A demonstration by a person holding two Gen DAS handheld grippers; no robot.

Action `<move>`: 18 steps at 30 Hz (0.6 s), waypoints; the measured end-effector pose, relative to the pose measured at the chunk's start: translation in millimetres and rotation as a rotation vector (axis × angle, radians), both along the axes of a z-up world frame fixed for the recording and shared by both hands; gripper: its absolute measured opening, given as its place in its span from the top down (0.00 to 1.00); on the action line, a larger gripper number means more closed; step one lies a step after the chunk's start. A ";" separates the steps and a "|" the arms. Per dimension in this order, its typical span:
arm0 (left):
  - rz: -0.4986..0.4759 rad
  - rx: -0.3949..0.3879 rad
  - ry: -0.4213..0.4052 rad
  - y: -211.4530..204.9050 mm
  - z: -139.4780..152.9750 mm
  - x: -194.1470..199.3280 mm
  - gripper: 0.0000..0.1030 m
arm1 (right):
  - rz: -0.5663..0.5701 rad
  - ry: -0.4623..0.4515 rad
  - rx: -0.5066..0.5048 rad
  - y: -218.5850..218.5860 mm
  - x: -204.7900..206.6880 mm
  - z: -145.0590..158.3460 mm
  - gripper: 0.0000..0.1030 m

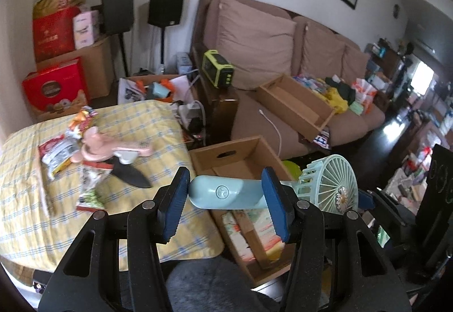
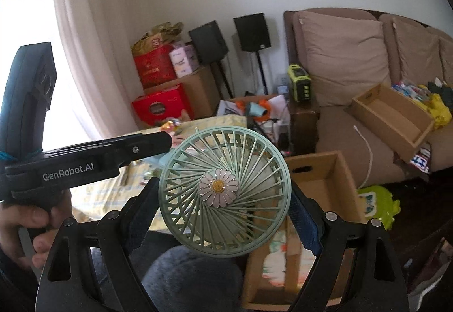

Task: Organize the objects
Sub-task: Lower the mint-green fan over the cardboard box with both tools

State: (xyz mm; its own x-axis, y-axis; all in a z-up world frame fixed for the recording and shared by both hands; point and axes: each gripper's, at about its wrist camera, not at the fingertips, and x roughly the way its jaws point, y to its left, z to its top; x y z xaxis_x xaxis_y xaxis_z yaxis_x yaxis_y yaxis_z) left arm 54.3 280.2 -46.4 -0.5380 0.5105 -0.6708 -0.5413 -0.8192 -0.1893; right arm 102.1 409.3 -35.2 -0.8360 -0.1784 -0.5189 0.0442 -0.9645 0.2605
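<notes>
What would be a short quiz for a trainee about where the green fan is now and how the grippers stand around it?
1. True or false: the fan lies on the yellow checked cloth.
2. What sits at the centre of the fan's grille? A) a daisy B) a star C) a red button
3. Short answer: which part of the fan is between the fingers of the left gripper?

Key
1. False: it is up in the air, its head between the fingers of the right gripper.
2. A, the daisy.
3. The handle.
</notes>
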 end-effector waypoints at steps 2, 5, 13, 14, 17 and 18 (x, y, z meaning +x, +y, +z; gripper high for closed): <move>-0.016 -0.004 -0.002 13.5 -2.4 -0.4 0.52 | -0.025 -0.007 -0.005 10.3 2.2 -2.2 0.16; -0.039 -0.018 -0.007 34.9 -5.9 0.3 0.52 | -0.058 -0.016 -0.008 26.3 6.5 -6.7 0.16; -0.091 -0.046 -0.022 77.5 -24.8 5.0 0.52 | -0.131 -0.055 -0.035 63.4 15.4 -22.9 0.16; -0.096 -0.047 -0.031 80.1 -27.3 4.9 0.52 | -0.137 -0.057 -0.039 66.1 15.8 -24.7 0.16; -0.109 -0.039 -0.060 86.9 -33.9 3.0 0.53 | -0.153 -0.057 -0.059 75.4 19.0 -29.7 0.16; -0.113 -0.041 -0.063 88.9 -35.2 3.1 0.54 | -0.156 -0.059 -0.063 77.7 19.9 -31.3 0.16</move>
